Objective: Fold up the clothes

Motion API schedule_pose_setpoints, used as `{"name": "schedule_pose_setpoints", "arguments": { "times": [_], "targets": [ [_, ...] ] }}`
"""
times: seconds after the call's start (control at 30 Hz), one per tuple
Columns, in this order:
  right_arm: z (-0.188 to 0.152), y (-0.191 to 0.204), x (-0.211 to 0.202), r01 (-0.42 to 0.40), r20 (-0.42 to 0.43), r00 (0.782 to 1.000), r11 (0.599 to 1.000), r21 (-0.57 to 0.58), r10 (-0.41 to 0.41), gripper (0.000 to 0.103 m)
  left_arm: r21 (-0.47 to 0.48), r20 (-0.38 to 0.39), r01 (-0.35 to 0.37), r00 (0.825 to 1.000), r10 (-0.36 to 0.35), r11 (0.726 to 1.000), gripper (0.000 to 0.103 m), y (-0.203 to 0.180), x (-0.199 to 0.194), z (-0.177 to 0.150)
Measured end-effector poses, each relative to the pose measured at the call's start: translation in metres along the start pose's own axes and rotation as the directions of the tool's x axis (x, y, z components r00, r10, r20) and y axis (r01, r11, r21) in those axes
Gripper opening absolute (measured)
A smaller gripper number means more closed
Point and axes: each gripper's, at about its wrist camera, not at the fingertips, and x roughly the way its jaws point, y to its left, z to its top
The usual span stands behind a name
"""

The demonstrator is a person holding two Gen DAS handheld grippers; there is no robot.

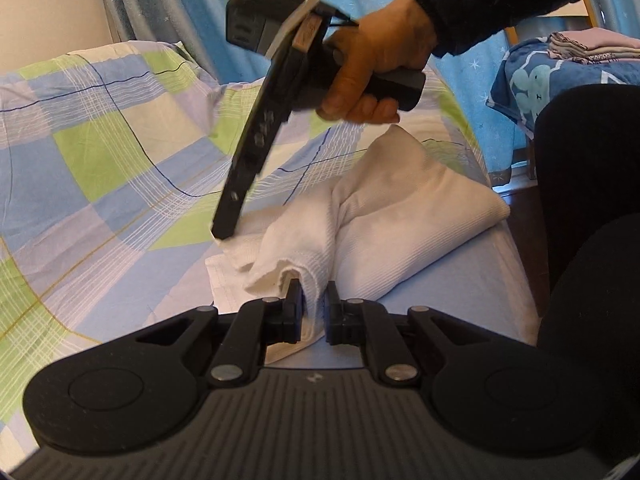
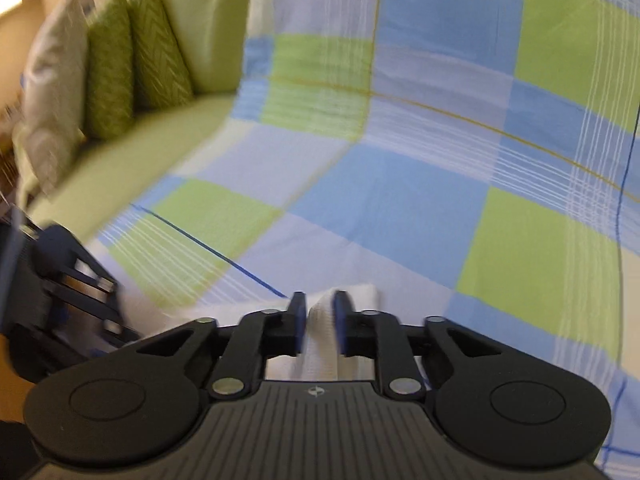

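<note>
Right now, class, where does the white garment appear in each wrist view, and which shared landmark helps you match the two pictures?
Left wrist view: the white garment lies bunched at centre right on the bed, one fold pinched in the left hand-held gripper.
Right wrist view: only a strip of it shows at bottom centre, clamped in the right hand-held gripper.
Shared landmark: the blue and green checked sheet under it.

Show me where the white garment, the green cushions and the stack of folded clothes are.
white garment (image 1: 400, 216): left wrist view, on its ribbed upper surface.
green cushions (image 2: 132, 56): right wrist view, on a cushion's patterned face.
stack of folded clothes (image 1: 592, 46): left wrist view, on its side.
</note>
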Motion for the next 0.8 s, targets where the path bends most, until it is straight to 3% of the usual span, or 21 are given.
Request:
{"name": "schedule_pose_setpoints", "arguments": {
  "times": [0.1, 0.17, 0.33, 0.37, 0.4, 0.43, 0.57, 0.63, 0.7, 0.8],
  "targets": [
    [-0.004, -0.012, -0.008, 0.002, 0.062, 0.998, 0.997, 0.077, -0.007, 0.036, -0.008, -0.007, -0.002, 1.0, 0.002, 1.0, 0.007, -0.001, 0.0, 0.002],
    [-0.008, -0.018, -0.018, 0.002, 0.093, 0.996, 0.992, 0.129, -0.014, 0.042, -0.014, -0.009, -0.001, 1.0, 0.001, 1.0, 0.007, 0.0, 0.0, 0.003],
    [-0.02, -0.028, -0.007, -0.005, 0.01, 1.0, 0.989, 0.149, 0.003, 0.048, -0.024, -0.014, -0.005, 1.0, 0.005, 1.0, 0.007, -0.001, 0.002, 0.004],
    [-0.022, -0.03, -0.003, -0.02, -0.003, 1.0, 0.988, 0.156, 0.02, 0.043, -0.026, -0.015, -0.008, 1.0, 0.007, 1.0, 0.007, -0.001, 0.002, 0.005],
    [-0.022, -0.03, 0.0, -0.04, -0.01, 0.999, 0.987, 0.158, 0.042, 0.013, -0.027, -0.018, -0.01, 1.0, 0.009, 1.0, 0.007, -0.001, 0.002, 0.005],
    [-0.023, -0.029, 0.002, -0.062, -0.014, 0.998, 0.985, 0.158, 0.064, 0.003, -0.029, -0.02, -0.011, 1.0, 0.011, 1.0, 0.007, -0.002, 0.002, 0.006],
    [-0.014, -0.016, -0.003, -0.171, 0.056, 0.984, 0.981, 0.094, 0.167, 0.003, -0.028, -0.023, -0.013, 1.0, 0.012, 1.0, 0.007, -0.002, 0.0, 0.006],
    [-0.011, -0.016, 0.006, -0.142, 0.02, 0.99, 0.987, 0.073, 0.141, 0.004, -0.035, -0.023, -0.012, 1.0, 0.011, 0.999, 0.007, -0.001, 0.001, 0.005],
    [-0.01, -0.018, 0.015, -0.096, -0.019, 0.995, 0.994, 0.054, 0.097, 0.013, -0.051, -0.024, -0.012, 1.0, 0.011, 0.999, 0.007, 0.001, 0.002, 0.005],
    [-0.011, -0.026, 0.003, -0.026, 0.007, 1.0, 0.997, 0.07, 0.025, 0.018, -0.072, -0.027, -0.013, 1.0, 0.011, 0.997, 0.007, 0.005, 0.003, 0.007]
  ]
}}
